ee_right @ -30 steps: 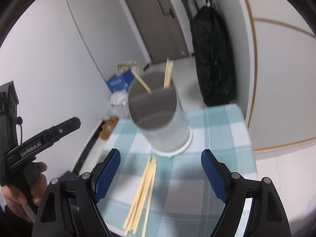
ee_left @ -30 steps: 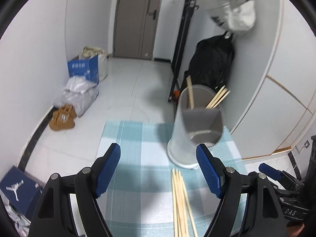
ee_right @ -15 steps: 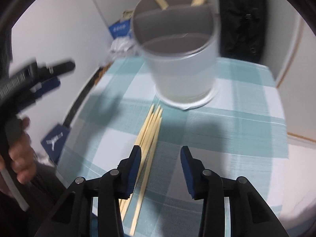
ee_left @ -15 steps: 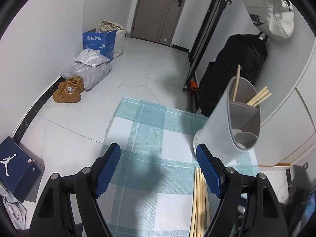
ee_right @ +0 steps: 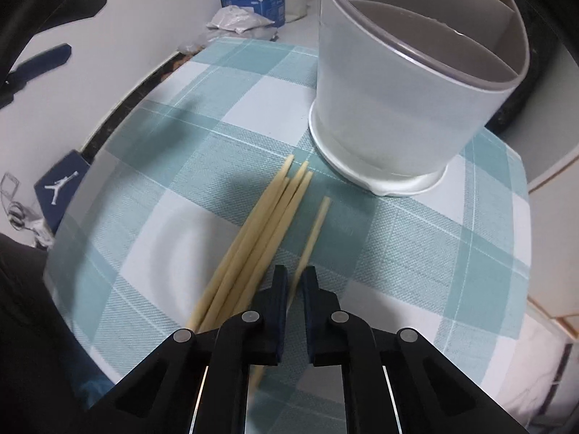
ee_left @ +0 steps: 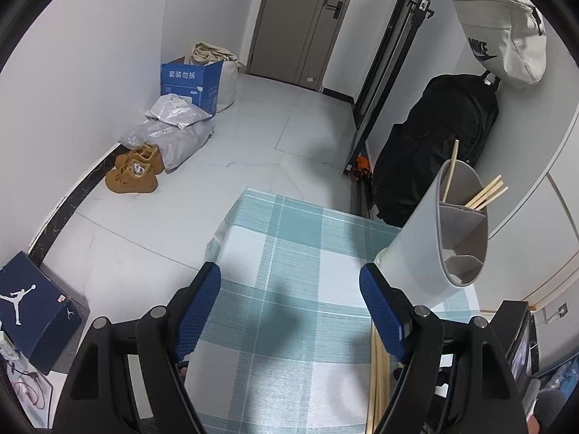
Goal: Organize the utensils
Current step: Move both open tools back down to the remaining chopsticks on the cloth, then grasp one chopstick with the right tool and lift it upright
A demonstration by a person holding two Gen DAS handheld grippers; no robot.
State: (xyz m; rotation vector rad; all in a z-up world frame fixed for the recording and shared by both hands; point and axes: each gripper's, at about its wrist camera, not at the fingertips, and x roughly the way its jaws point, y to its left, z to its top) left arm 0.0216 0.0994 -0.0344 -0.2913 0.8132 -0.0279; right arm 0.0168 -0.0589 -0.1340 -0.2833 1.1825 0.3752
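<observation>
The right gripper (ee_right: 295,285) has just been closing and now clamps a single chopstick (ee_right: 314,231); the stick's lower length is hidden behind the jaws. Beside it lies a bundle of chopsticks (ee_right: 253,238), near the divided holder (ee_right: 398,108) at the desk's (ee_right: 163,166) far edge. The left wrist view cuts that bundle off behind the released left gripper (ee_left: 289,311), yet shows sticks standing inside the holder.

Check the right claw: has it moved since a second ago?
Yes. The right claw has dropped toward the checked tablecloth; the holder now looms large above it. Its jaws have just been closing on one chopstick.
</observation>
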